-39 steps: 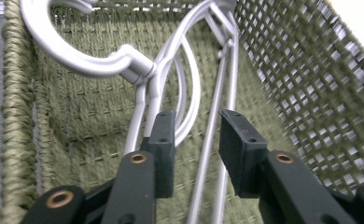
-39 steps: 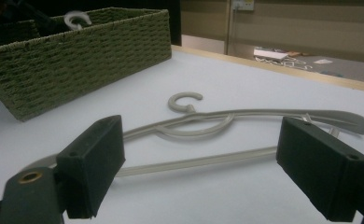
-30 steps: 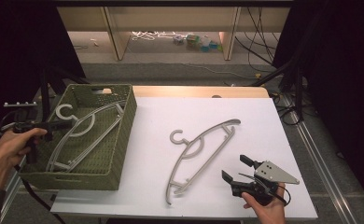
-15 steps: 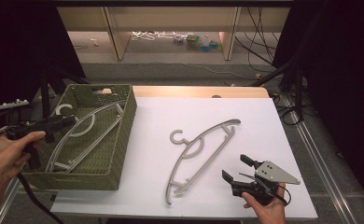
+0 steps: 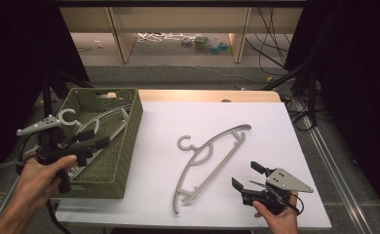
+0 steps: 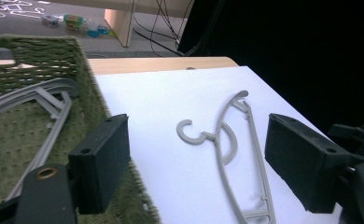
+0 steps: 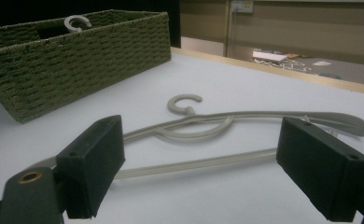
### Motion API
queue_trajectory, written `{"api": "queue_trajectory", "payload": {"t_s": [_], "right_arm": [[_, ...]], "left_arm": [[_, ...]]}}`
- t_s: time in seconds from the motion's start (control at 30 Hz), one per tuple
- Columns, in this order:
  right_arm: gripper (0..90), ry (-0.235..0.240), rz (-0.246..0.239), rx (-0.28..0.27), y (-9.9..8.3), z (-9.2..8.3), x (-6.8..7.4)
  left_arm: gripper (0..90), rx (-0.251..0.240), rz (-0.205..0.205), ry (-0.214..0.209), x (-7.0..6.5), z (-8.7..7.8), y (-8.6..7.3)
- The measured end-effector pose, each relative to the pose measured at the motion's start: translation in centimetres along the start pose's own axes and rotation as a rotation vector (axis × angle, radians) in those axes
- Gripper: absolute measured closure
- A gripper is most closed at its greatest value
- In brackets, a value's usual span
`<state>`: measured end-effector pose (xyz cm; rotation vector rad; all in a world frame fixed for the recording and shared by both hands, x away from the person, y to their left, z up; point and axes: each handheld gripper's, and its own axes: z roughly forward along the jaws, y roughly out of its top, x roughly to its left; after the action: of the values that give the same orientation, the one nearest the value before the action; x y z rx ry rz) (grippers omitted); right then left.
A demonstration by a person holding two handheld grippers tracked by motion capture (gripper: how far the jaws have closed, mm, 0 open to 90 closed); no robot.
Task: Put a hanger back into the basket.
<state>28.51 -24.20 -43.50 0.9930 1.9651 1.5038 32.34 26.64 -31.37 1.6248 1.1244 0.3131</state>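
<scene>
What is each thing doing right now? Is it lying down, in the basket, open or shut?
Hanger in the basket: lying tilted inside, hook poking above the rim.
Hanger on the table: lying flat on the white sheet, nobody touching it.
Basket: standing upright, no lid, one hanger in it.
Left gripper: jaws have just been opening, nothing between them.
Right gripper: jaws open, holding nothing, pointing at the table hanger.

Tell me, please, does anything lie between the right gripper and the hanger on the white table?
Nothing visible does. The right gripper sits with open jaws just beside the grey hanger, and in the right gripper view only bare white table separates the pads from the hanger's lower bar.
</scene>
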Motion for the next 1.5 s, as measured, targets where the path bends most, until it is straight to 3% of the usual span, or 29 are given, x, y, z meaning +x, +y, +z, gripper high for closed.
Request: {"api": "queue_trajectory", "payload": {"t_s": [0.1,0.13,0.3,0.43,0.6,0.9,0.93,0.97,1.07,1.43,1.5], "right_arm": [[16.0,0.001,-0.001,-0.001,0.0,0.0,0.0],[16.0,0.001,-0.001,-0.001,0.0,0.0,0.0],[16.0,0.011,0.007,-0.004,0.0,0.0,0.0],[16.0,0.012,0.008,-0.003,0.0,0.0,0.0],[16.0,0.01,0.002,0.0,0.0,-0.1,-0.1],[16.0,0.021,0.006,-0.003,0.0,-0.1,-0.1],[16.0,0.022,0.007,-0.002,0.0,-0.1,-0.2],[16.0,0.02,0.006,-0.001,0.0,-0.1,-0.2],[16.0,0.014,0.003,0.001,0.1,-0.2,-0.2],[16.0,0.016,0.001,0.003,0.1,-0.2,-0.1],[16.0,0.015,-0.003,0.003,0.1,-0.2,-0.1]], "left_arm": [[21.3,-0.003,0.052,-0.009,-1.0,1.0,-0.5],[21.3,0.011,0.016,-0.03,-1.7,1.4,-0.8],[20.6,0.006,0.021,-0.064,-3.2,3.3,-1.5],[20.5,0.036,0.042,-0.092,-4.1,5.0,-1.8],[20.3,0.039,0.051,-0.106,-5.0,6.7,-2.2],[18.3,0.082,0.063,-0.108,-6.1,9.4,-3.7],[17.8,0.101,0.03,-0.103,-6.4,9.6,-3.9],[17.1,0.088,0.07,-0.125,-6.3,10.2,-4.1],[17.1,0.09,0.11,-0.125,-6.5,10.9,-4.6],[16.8,0.121,0.124,-0.15,-6.6,12.9,-5.8],[16.8,0.135,0.126,-0.137,-6.7,13.1,-5.8]]}}
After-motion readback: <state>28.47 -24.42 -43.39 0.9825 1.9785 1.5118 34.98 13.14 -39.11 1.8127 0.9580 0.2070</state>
